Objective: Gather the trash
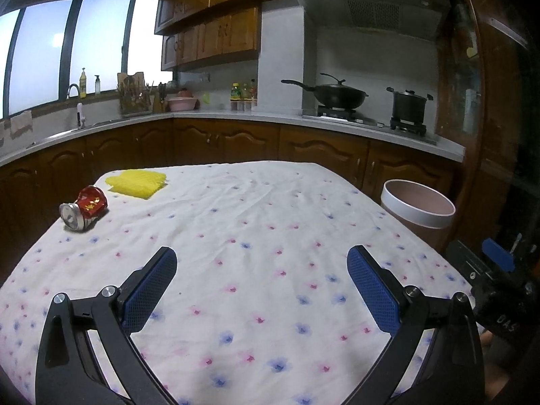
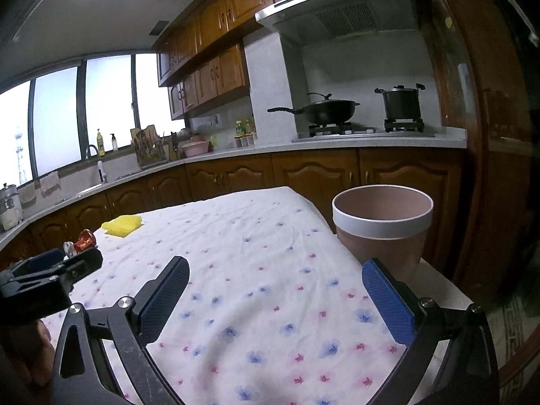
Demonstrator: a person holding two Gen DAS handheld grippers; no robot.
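A crushed red can (image 1: 84, 210) lies on its side at the table's far left, silver end toward me; it shows small in the right wrist view (image 2: 82, 240). Behind it rests a yellow foam net (image 1: 136, 184) (image 2: 123, 225). A pink bin with a white rim (image 1: 417, 208) (image 2: 383, 224) stands off the table's right edge. My left gripper (image 1: 261, 258) is open over the near middle of the floral tablecloth (image 1: 263, 222), holding nothing. My right gripper (image 2: 275, 271) is open too and empty, near the bin; it shows at the right edge of the left wrist view (image 1: 496, 263).
Wooden cabinets and a pale counter (image 1: 236, 114) run behind the table, with a sink (image 1: 76, 101), a wok (image 1: 337, 96) and a pot (image 1: 408, 104) on the stove. The left gripper's body (image 2: 44, 276) sits at the left of the right wrist view.
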